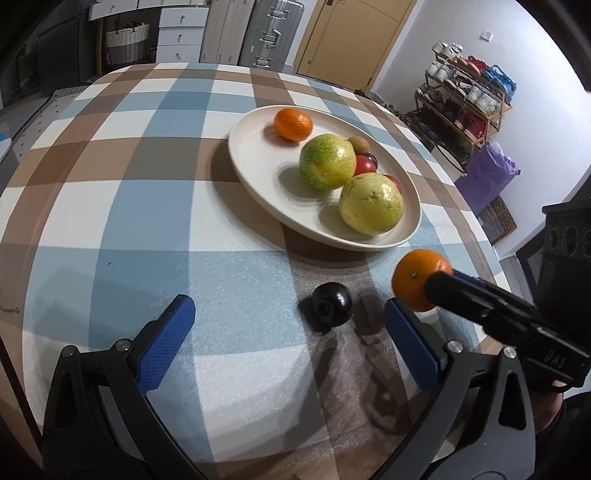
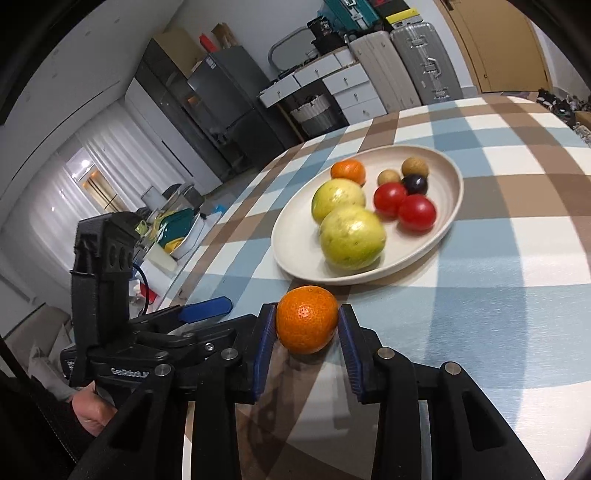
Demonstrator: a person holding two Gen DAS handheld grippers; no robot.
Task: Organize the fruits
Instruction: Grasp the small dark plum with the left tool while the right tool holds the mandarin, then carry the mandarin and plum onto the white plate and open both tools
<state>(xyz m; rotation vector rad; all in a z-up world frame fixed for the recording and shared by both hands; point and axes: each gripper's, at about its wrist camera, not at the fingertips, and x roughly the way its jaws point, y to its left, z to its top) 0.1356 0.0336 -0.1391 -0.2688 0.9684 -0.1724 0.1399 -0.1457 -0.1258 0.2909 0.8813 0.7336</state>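
Observation:
My right gripper (image 2: 307, 325) is shut on an orange mandarin (image 2: 306, 319) and holds it above the table, just short of the cream plate (image 2: 291, 240). That mandarin also shows in the left wrist view (image 1: 415, 277). The plate (image 1: 255, 158) holds another mandarin (image 1: 293, 123), two yellow-green guavas (image 1: 327, 161) (image 1: 370, 204), two red tomatoes (image 2: 416, 212), a dark plum and two small brown fruits. A dark plum (image 1: 331, 303) lies on the tablecloth ahead of my left gripper (image 1: 288, 317), which is open and empty.
The round table has a blue, brown and white checked cloth (image 1: 147, 206). Its edge curves close on the right (image 1: 487, 258). Beyond stand a shoe rack (image 1: 465, 99), suitcases (image 1: 255, 33) and drawers.

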